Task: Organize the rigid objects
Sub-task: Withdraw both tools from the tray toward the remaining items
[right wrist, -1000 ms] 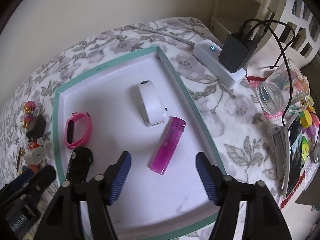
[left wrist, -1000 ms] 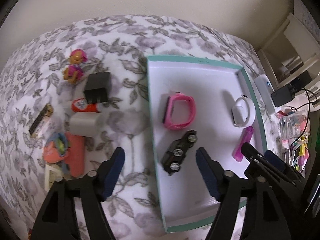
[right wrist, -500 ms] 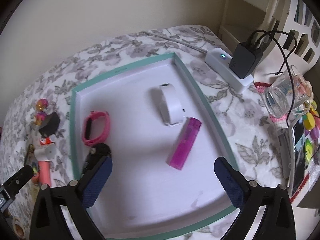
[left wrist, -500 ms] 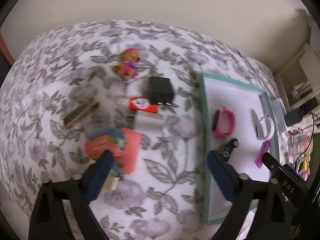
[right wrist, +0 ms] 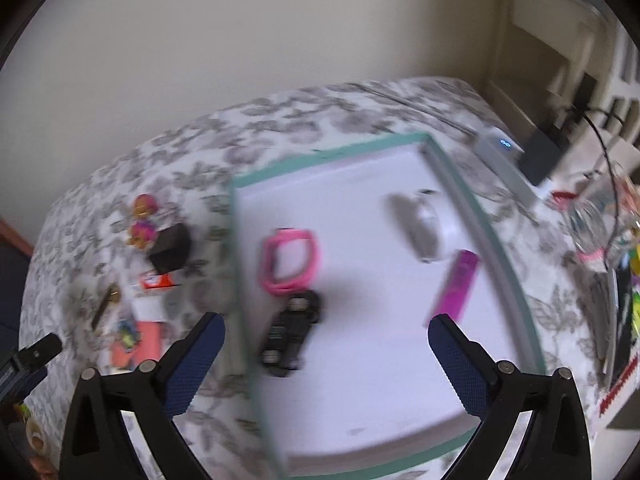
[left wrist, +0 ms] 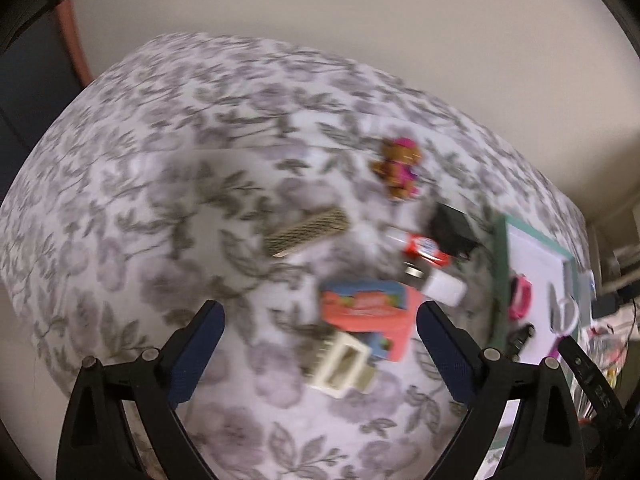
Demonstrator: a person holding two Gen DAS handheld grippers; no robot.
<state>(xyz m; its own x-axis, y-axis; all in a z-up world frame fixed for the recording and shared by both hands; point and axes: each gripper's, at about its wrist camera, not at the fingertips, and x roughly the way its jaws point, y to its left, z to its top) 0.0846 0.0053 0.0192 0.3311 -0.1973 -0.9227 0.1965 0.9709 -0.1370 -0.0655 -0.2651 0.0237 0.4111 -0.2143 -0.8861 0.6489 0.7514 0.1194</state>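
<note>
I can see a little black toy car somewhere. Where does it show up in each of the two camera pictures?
Left wrist view: the black toy car is small, at the far right, in the teal-rimmed tray, just below the pink wristband.
Right wrist view: the car lies lower centre, near the tray's left rim.
Shared landmark: the pink wristband, right beside the car.

A plain cream wall (right wrist: 248,40) fills the upper half of both views, evenly and softly lit. Below it spreads a surface covered in a white cloth printed with grey flowers and leaves (left wrist: 160,208). At the far left edge of the left wrist view stands a dark blue panel with a reddish-brown strip (left wrist: 78,44) beside it. In the right wrist view, cream-painted shelving (right wrist: 560,40) rises in the upper right corner, against the wall.
</note>
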